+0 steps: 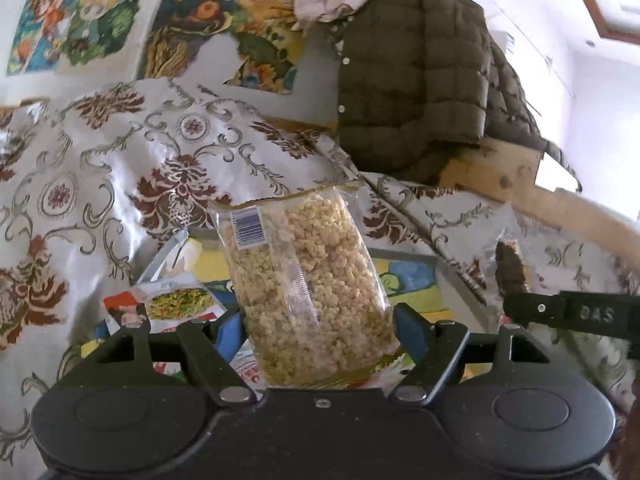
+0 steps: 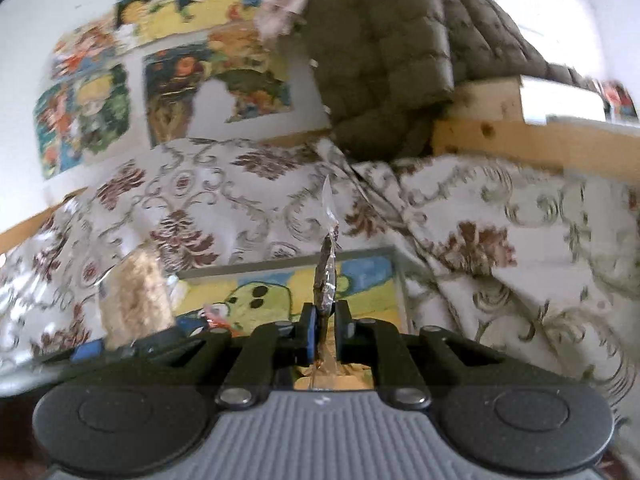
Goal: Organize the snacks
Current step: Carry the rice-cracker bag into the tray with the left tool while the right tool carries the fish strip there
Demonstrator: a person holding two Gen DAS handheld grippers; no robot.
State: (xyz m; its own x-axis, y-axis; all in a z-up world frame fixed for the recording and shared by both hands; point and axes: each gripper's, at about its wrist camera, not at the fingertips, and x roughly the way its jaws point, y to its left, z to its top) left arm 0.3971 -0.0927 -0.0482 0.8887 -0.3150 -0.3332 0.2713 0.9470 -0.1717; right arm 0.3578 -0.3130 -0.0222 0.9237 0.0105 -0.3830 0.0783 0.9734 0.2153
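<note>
The left gripper (image 1: 318, 330) is holding a clear bag of puffed grain (image 1: 304, 292), its jaws clamped on the bag's lower sides. The bag is standing upright above a colourful mat (image 1: 404, 276), full of pale yellow crumbly pieces, with a white barcode label (image 1: 249, 227) near its top left and a ribbed seam running down the middle. From the right wrist view the same bag (image 2: 134, 298) is showing low on the left, blurred.

The right gripper (image 2: 323, 330) is pinching a thin clear packet (image 2: 326, 276) edge-on, its jaws nearly together with the packet between them. The packet is holding something dark brown, and its crinkled clear top is sticking up above the fingers. In the left wrist view the same packet (image 1: 510, 268) is appearing at the right, just above the other gripper's black finger.

Behind both bags a white cloth with brown flowers and grey scrolls (image 1: 160, 160) is lying rumpled over something bulky, closing in the mat on the left, back and right. A dark quilted jacket (image 1: 420, 88) is hanging over a pale wooden board (image 1: 492, 168). Cartoon pictures (image 1: 80, 24) are covering the wall.

Just left of the grain bag a sachet with a photo of a green dish (image 1: 176, 302) is lying on the mat, partly hidden by the left gripper's finger. A red-printed wrapper (image 1: 250, 368) is peeking out under the bag, too covered to read. The right wrist view is smeared, so the small orange thing (image 2: 216, 320) on the mat is hard to make out.
</note>
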